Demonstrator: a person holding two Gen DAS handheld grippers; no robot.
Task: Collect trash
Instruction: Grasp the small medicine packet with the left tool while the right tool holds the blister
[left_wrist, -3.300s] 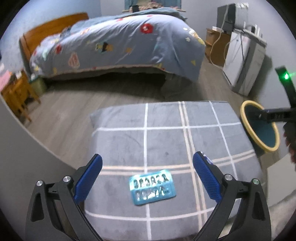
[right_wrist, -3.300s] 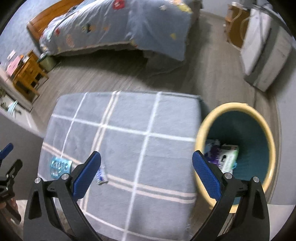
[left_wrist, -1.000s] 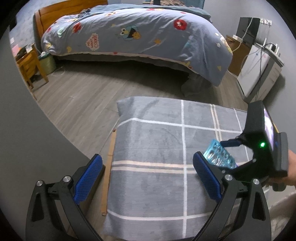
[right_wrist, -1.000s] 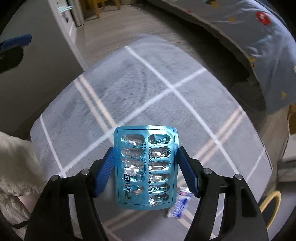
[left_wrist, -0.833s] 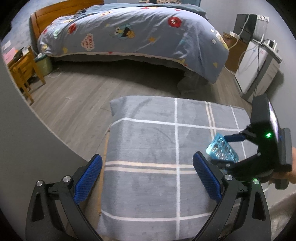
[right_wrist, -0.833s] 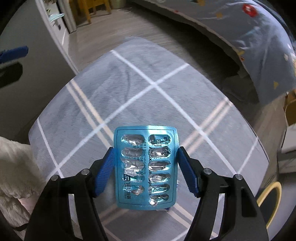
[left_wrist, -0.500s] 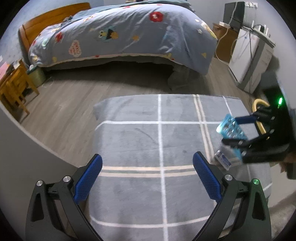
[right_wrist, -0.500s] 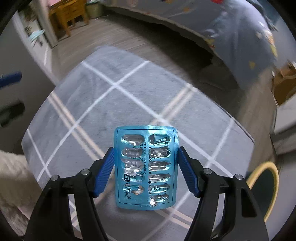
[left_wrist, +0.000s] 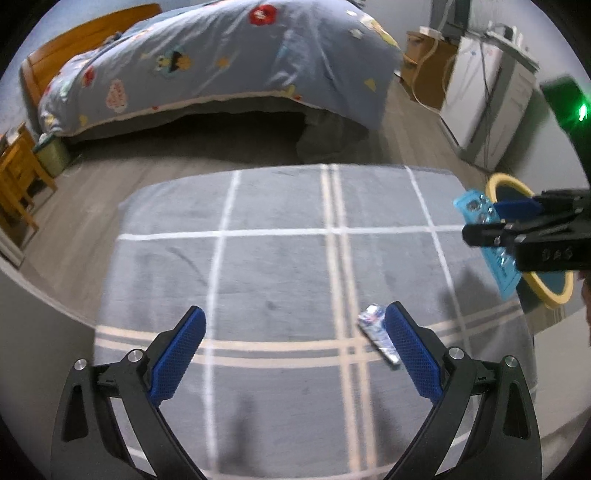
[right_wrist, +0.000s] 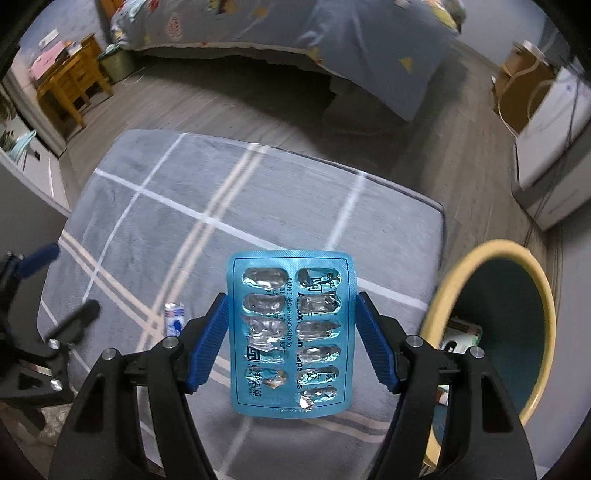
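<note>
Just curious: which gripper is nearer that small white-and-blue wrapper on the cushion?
Left. The left gripper hangs just over the wrapper; the right gripper is off by the bin.

A small wrapper (left_wrist: 378, 332) lies on the padded worktop (left_wrist: 280, 258), just beside the left hand-held gripper (left_wrist: 295, 341). Right of the worktop stands a bin (right_wrist: 532, 280). The blister pack (right_wrist: 290, 332) sits between the right hand-held gripper (right_wrist: 291, 341) fingers. Behind the worktop lies the bed (left_wrist: 221, 62).
</note>
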